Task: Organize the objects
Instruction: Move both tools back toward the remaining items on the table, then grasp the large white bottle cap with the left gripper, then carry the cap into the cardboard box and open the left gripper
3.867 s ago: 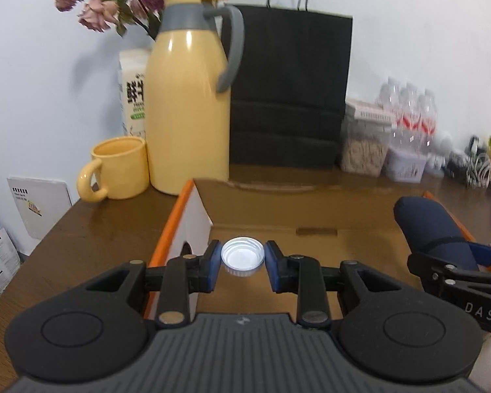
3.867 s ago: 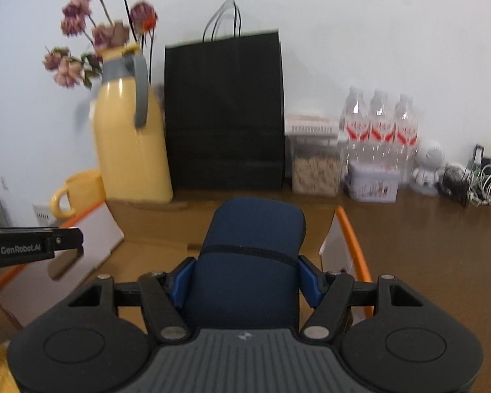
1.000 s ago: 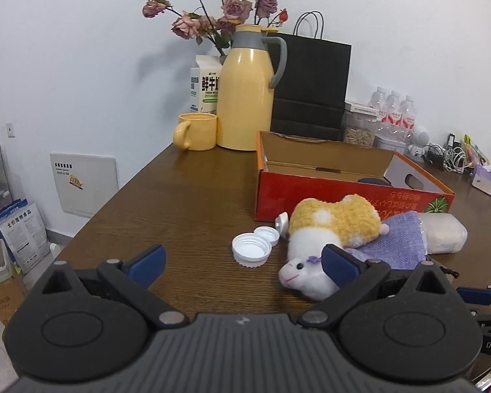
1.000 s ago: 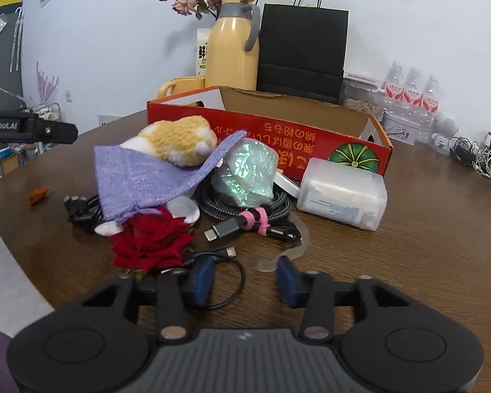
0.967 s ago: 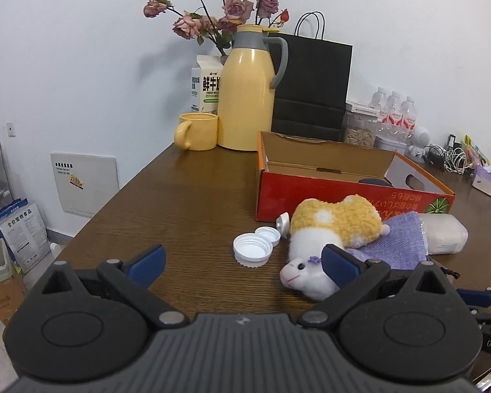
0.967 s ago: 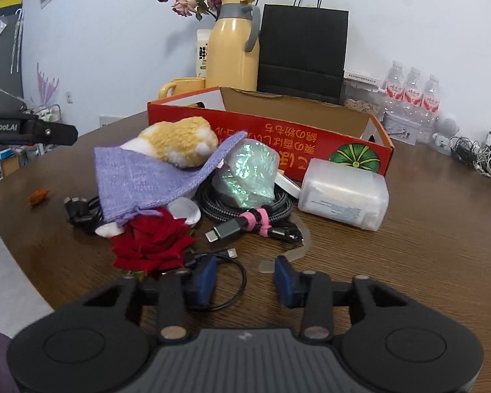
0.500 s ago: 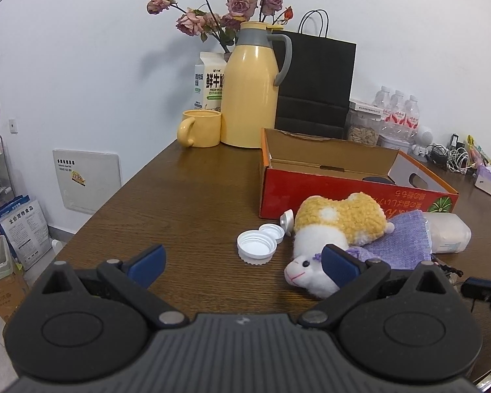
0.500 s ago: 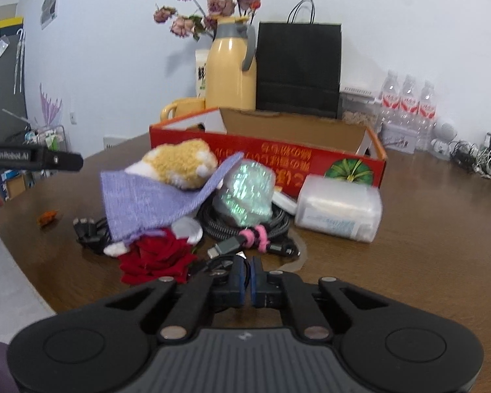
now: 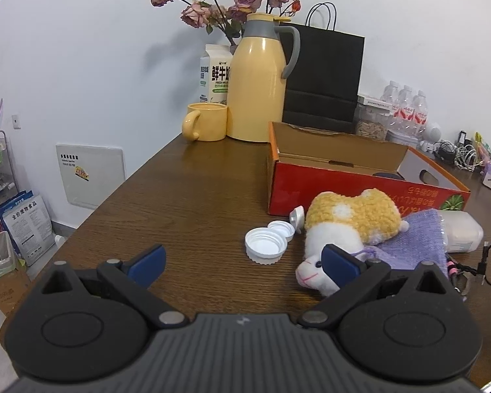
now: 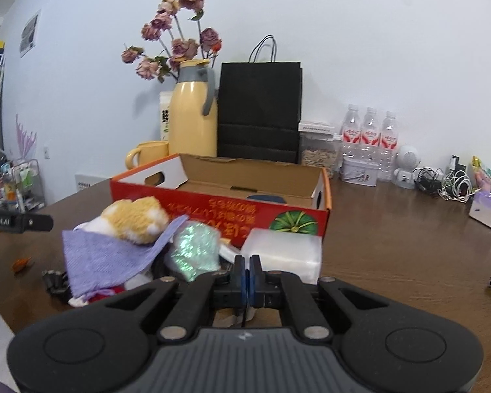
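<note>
My left gripper hangs open over the table, just short of a large white bottle cap and a smaller cap. Right of the caps lie a yellow and white plush toy and a purple knit pouch. Behind them stands the open red cardboard box with a dark blue object inside. My right gripper is shut on a thin black cable, whose plug end dangles above the table. The plush toy, the pouch, an iridescent wrapped thing and a white packet lie beyond it.
A yellow thermos, a yellow mug, a milk carton and a black paper bag line the wall. Water bottles, a tin, tangled cords and a tissue box sit at the right. The table edge runs along the left.
My right gripper has shut on the thin black cable and risen with it. Seconds ago the left held a white cap and the right a dark blue object over the box.
</note>
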{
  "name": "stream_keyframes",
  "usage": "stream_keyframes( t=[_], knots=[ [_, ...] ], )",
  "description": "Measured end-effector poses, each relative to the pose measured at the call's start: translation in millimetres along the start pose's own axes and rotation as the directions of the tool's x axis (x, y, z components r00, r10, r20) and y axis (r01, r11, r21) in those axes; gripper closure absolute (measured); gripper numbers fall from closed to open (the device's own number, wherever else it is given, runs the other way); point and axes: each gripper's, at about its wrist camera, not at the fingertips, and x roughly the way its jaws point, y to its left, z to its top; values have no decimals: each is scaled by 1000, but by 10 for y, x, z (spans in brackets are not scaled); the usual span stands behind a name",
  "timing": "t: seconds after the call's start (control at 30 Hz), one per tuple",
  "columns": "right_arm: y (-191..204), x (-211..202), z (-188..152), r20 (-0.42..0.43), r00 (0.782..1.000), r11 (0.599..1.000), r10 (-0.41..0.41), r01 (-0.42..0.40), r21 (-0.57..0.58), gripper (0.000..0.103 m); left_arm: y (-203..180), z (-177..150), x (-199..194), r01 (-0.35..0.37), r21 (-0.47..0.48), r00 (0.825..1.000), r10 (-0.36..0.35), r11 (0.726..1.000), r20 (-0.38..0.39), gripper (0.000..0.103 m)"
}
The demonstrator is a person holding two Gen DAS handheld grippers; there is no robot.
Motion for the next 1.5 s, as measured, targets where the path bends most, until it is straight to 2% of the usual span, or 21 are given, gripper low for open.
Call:
stream_keyframes(
  t=[0.47, 0.63, 0.8, 0.9, 0.97, 1.03, 1.1, 1.23, 1.5],
  knots=[
    [-63, 181, 67, 13, 1000, 1000, 4, -4, 13, 102, 40, 40, 441, -72, 5, 996, 72, 997, -43, 0],
    [-68, 239, 99, 15, 1000, 1000, 4, -5, 15, 102, 7, 81, 655, -60, 20, 996, 61, 998, -66, 1],
    [-64, 267, 112, 12, 1000, 1000, 1, -1, 14, 102, -56, 96, 751, -12, 52, 996, 16, 999, -86, 4],
    [-60, 272, 115, 12, 1000, 1000, 1, -2, 13, 102, -81, 102, 793, 7, 69, 995, 0, 998, -102, 15],
    [-55, 266, 116, 14, 1000, 1000, 2, -2, 12, 102, -89, 106, 808, 29, 70, 994, -22, 997, -110, 26],
    [-50, 256, 116, 16, 1000, 1000, 3, -4, 11, 102, -94, 97, 812, 42, 67, 993, -34, 997, -116, 28],
    [-51, 244, 117, 19, 1000, 1000, 6, -6, 10, 102, -86, 97, 817, 57, 61, 991, -50, 997, -120, 34],
    [-40, 220, 122, 23, 1000, 1000, 10, -11, 9, 102, -73, 98, 830, 93, 50, 987, -85, 994, -134, 62],
    [-25, 136, 157, 43, 999, 1000, 11, -11, 5, 102, -44, 127, 727, 66, 36, 993, -63, 997, -98, 62]
  ],
)
